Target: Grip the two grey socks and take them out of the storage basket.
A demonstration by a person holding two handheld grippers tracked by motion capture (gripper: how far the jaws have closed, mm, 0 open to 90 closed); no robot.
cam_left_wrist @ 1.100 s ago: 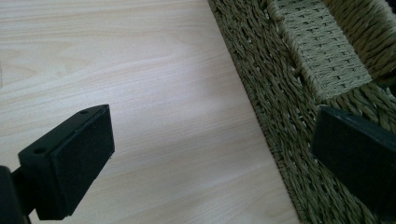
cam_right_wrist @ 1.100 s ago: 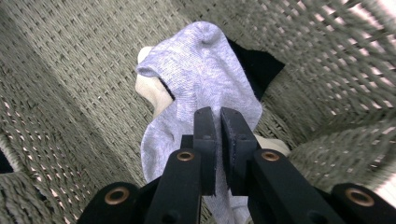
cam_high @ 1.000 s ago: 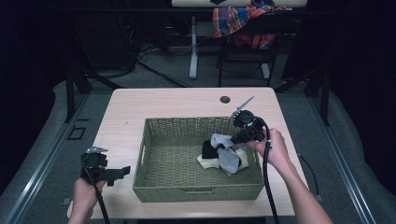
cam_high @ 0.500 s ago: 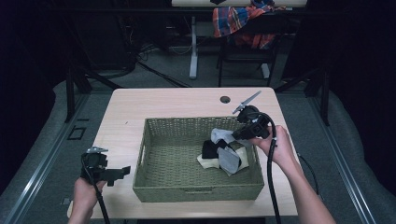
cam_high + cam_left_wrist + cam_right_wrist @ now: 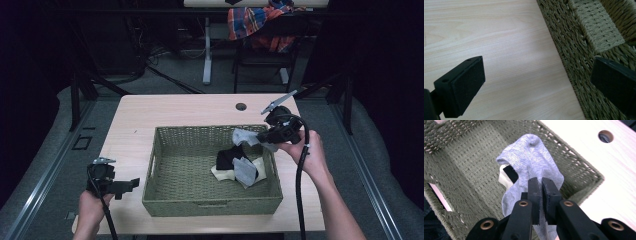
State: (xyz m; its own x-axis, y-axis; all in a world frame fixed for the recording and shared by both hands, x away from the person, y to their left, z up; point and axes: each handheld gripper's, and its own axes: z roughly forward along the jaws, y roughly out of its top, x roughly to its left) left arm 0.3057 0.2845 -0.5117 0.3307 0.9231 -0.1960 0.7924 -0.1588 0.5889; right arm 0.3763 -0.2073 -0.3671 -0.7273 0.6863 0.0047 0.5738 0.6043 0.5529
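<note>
We see the right gripper (image 5: 541, 185) pinching a grey sock (image 5: 534, 162) tight, with the basket (image 5: 454, 170) below it. The left gripper (image 5: 536, 82) is wide open, maybe just beside the basket's wall.

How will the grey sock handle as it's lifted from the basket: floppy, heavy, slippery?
Probably floppy: the thin grey knit sock folds and drapes around the right tool. Likely light, since a small pinch carries it. Its soft knit looks unlikely to slip, though it may snag the green woven basket.
</note>
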